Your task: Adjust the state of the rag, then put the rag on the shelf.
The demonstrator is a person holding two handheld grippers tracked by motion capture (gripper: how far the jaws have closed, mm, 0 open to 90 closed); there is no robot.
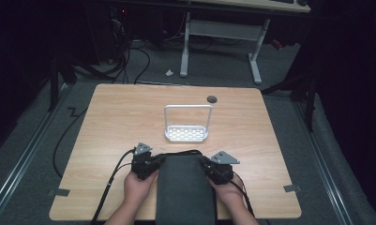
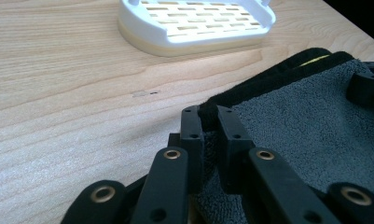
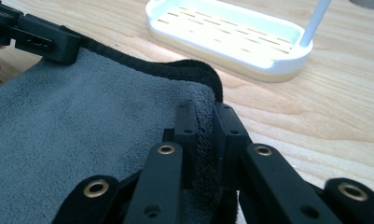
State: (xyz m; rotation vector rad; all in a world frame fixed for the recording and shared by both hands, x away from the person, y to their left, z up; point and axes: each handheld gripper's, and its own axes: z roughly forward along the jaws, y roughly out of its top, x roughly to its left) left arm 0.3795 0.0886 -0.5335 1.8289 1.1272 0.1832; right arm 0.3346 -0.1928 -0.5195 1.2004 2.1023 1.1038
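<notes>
High view: grey towel (image 1: 185, 190) lies at the table's (image 1: 110, 122) near edge, centre, hanging past it. Left gripper (image 1: 146, 165) is clamped on the towel's far left corner, right gripper (image 1: 218, 168) clamped on its far right corner; towel edge sits pinched between each pair of jaws. White rack (image 1: 187, 133) stands just beyond, mid-table.

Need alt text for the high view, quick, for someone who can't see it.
Two hand-held grippers, left gripper and right gripper, pinch the far corners of a dark towel on a wooden table. Beyond it stands a white rack with a hoop handle.
</notes>
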